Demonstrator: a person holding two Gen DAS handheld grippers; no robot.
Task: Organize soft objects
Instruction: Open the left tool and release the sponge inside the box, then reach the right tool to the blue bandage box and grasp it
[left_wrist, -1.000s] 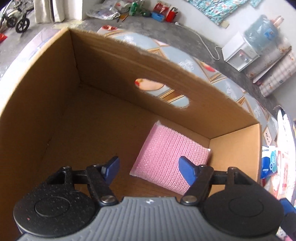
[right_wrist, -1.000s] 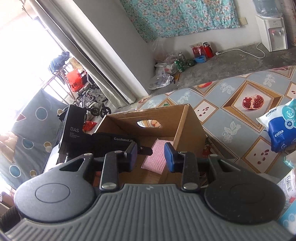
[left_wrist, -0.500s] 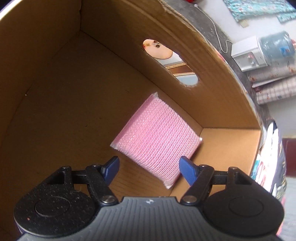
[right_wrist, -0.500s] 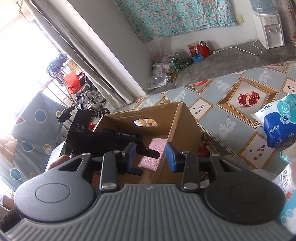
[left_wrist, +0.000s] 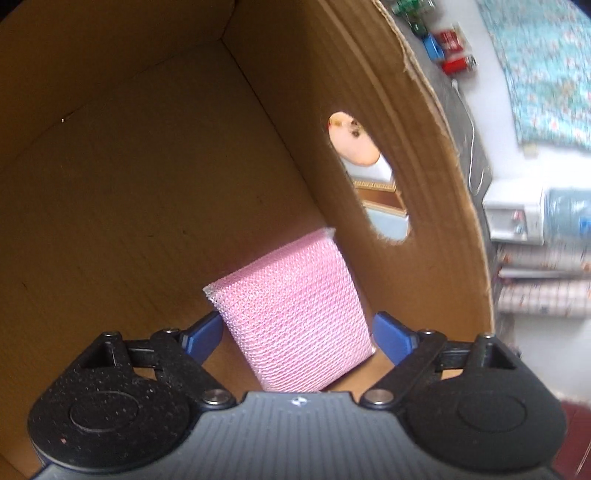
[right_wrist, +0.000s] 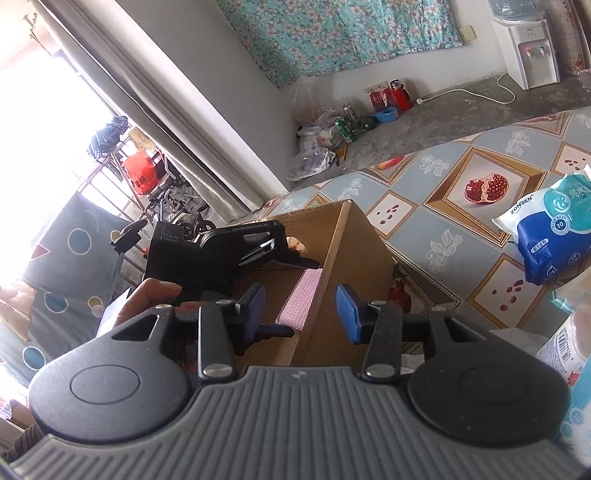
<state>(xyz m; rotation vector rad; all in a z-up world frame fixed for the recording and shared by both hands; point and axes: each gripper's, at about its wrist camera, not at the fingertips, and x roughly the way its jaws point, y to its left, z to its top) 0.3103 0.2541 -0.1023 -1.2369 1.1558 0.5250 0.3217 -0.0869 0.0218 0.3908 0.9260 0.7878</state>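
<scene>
A pink mesh sponge (left_wrist: 295, 317) lies on the floor of the cardboard box (left_wrist: 110, 184), in the corner under the handle hole (left_wrist: 369, 177). My left gripper (left_wrist: 297, 338) points down into the box. Its jaws are opening, with the sponge between the blue pads and a thin gap on each side. In the right wrist view the sponge (right_wrist: 301, 299) shows inside the box (right_wrist: 354, 258). A hand (right_wrist: 147, 299) holds the left gripper's black housing (right_wrist: 221, 254) over it. My right gripper (right_wrist: 301, 312) hovers in front of the box. Its jaws are opening and hold nothing.
The box stands on a patterned tablecloth (right_wrist: 443, 240). A blue pack of wet wipes (right_wrist: 550, 236) lies to the right, and a labelled bottle (right_wrist: 565, 350) stands at the right edge. A water dispenser (right_wrist: 524, 48) and floor clutter stand beyond the table.
The left gripper rolled and went deeper into the box; the sponge now sits between its jaws, which spread wider. The right jaws also spread wider.
</scene>
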